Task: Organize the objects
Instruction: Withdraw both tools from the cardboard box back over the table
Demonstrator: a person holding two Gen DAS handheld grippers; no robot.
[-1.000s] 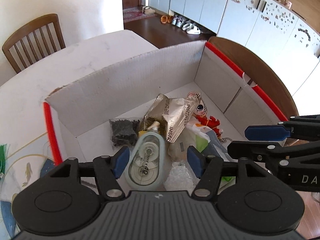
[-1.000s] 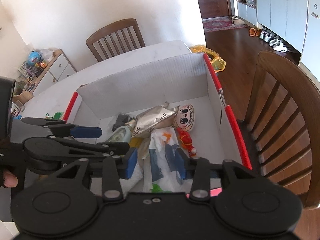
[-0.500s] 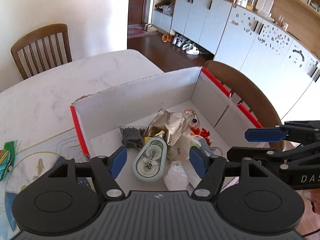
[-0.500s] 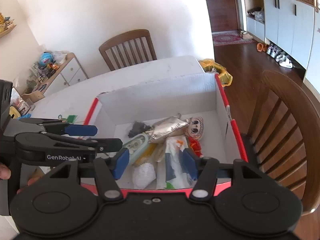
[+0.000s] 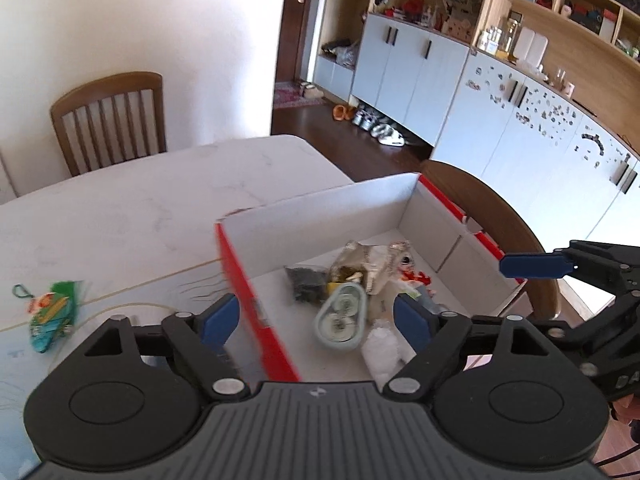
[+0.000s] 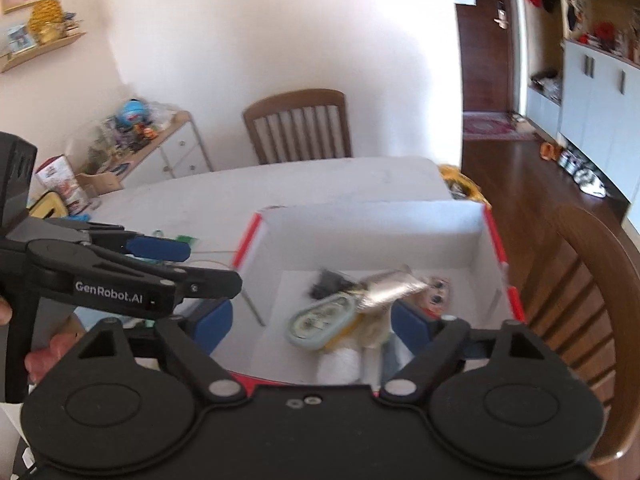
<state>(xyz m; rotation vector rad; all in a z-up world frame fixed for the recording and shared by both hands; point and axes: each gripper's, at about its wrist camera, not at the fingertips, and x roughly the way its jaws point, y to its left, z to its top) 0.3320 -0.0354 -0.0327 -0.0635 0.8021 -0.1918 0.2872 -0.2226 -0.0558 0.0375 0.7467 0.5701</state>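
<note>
- Blue-padded left gripper (image 5: 316,320), jaws spread wide and holding nothing, poised over the near left edge of the box.
- Blue-padded right gripper (image 6: 312,326), likewise spread wide and empty-handed, hovering at the near rim of the same box, with the left gripper seen at 9 o'clock in its view.
- White cardboard box (image 5: 320,216) with red-edged walls, open-topped, set on the marble table (image 5: 132,212) at the right end, a wooden chair (image 5: 492,216) pressed close behind its far right wall.
- Pale green correction-tape dispenser (image 5: 342,318) lying flat on the box floor, at 12 o'clock from the left gripper, between the blue pads in that view.
- Crumpled white plastic wrap (image 5: 380,346) just beside the dispenser, at 5 o'clock from it.
- Silver foil snack packet (image 5: 366,262) heaped at 12 o'clock beyond the dispenser, touching a small doll (image 5: 404,260) at its right.
- Black mesh bundle (image 5: 306,282) at 10 o'clock from the dispenser, near the box's left wall.
- Green-and-orange packaged charm (image 5: 50,316) left outside the box on the table, at 9 o'clock, well apart from the box.
- Second wooden chair (image 5: 112,120) at the table's far side, at 11 o'clock.
</note>
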